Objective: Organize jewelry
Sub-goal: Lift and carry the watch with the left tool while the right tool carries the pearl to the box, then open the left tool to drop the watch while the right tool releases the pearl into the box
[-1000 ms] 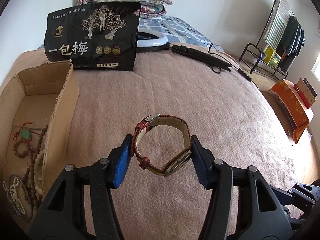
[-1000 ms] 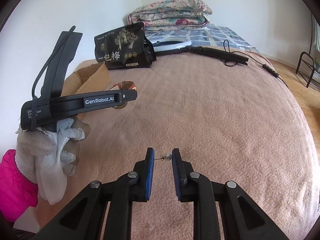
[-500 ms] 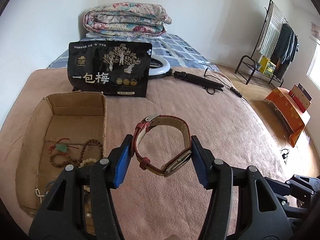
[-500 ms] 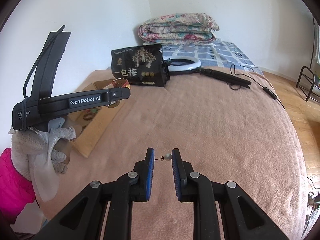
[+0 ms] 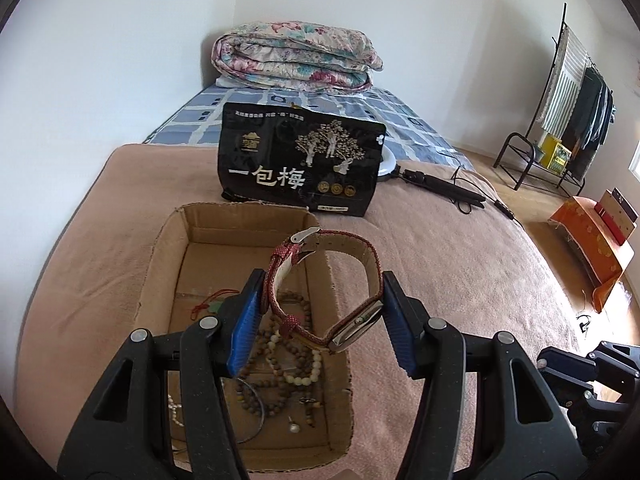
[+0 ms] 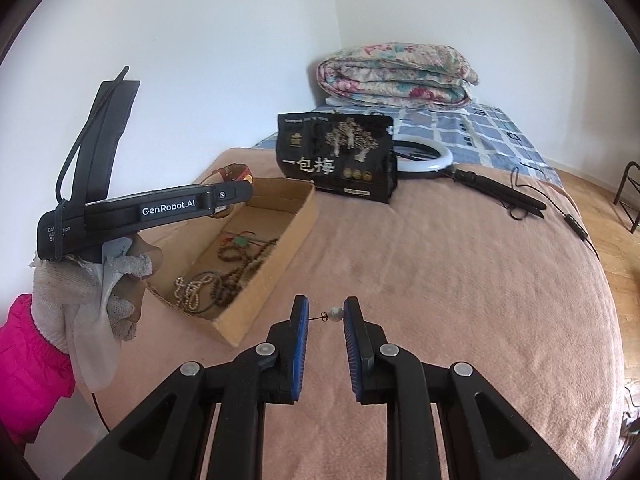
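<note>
My left gripper [image 5: 322, 320] is shut on a wristwatch [image 5: 344, 322] with a red woven strap, held above the open cardboard box [image 5: 248, 222]. The box holds bead necklaces [image 5: 288, 352], a red cord with a green pendant and a pearl stud. My right gripper [image 6: 325, 322] is shut on a pearl stud earring [image 6: 335, 313], pinched by post and pearl above the pink blanket, right of the box [image 6: 276, 276]. In the right wrist view the left gripper [image 6: 232, 194] hovers over the box's far end with the watch [image 6: 236, 172] in it.
A black snack bag [image 5: 300, 168] stands behind the box. A ring light [image 6: 424, 156] with tripod and cable lies beyond it, a folded quilt [image 5: 296, 56] at the bed's head. A clothes rack [image 5: 568, 108] and an orange box [image 5: 588, 248] are on the floor to the right.
My left gripper has carried the watch leftward, from above the blanket to over the box. My right gripper has risen and turned left, keeping the earring.
</note>
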{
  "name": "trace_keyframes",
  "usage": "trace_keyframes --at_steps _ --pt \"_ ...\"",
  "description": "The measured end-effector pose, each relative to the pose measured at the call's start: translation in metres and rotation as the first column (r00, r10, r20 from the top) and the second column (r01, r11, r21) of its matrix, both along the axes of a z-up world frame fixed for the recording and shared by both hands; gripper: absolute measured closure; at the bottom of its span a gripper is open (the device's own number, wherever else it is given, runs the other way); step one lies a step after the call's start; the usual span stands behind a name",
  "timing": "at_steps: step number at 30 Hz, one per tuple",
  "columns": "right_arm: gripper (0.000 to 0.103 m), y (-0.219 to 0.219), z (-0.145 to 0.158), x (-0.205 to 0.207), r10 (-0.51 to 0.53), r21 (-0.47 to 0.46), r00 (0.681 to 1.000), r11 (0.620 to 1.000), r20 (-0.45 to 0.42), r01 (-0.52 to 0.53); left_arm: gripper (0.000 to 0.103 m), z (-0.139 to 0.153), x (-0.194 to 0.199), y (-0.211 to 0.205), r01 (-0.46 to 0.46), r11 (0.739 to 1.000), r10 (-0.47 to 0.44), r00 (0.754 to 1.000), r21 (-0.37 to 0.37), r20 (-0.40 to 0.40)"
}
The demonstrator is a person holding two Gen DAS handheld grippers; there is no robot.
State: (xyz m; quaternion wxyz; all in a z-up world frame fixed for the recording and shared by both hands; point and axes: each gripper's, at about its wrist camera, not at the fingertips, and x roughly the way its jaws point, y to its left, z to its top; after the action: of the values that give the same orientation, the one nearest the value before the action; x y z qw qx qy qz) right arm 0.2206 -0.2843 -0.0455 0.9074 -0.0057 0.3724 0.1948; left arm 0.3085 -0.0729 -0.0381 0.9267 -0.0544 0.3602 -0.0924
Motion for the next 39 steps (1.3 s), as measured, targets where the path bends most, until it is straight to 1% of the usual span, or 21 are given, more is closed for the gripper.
trace_keyframes --at_steps 11,21,30,39 --pt "0.086 0.053 0.008 0.01 0.065 -0.006 0.998 0.998 0.014 -0.065 0.045 -0.006 0.009 0.046 -0.04 0.999 0.04 0.999 0.019 -0.004" --pt "0.086 0.095 -0.002 0.033 0.114 -0.018 0.993 0.993 -0.001 -0.114 0.045 -0.018 0.034 0.076 -0.044 0.999 0.044 0.998 0.013 -0.039" --pt "0.086 0.114 -0.019 0.053 0.129 -0.012 0.991 0.991 -0.027 -0.13 0.045 -0.033 0.055 0.085 -0.042 0.999 0.043 0.997 0.012 -0.063" --pt "0.086 0.125 -0.037 0.065 0.135 -0.014 0.989 0.991 -0.057 -0.136 0.045 -0.042 0.066 0.086 -0.039 0.999 0.04 0.996 0.015 -0.076"
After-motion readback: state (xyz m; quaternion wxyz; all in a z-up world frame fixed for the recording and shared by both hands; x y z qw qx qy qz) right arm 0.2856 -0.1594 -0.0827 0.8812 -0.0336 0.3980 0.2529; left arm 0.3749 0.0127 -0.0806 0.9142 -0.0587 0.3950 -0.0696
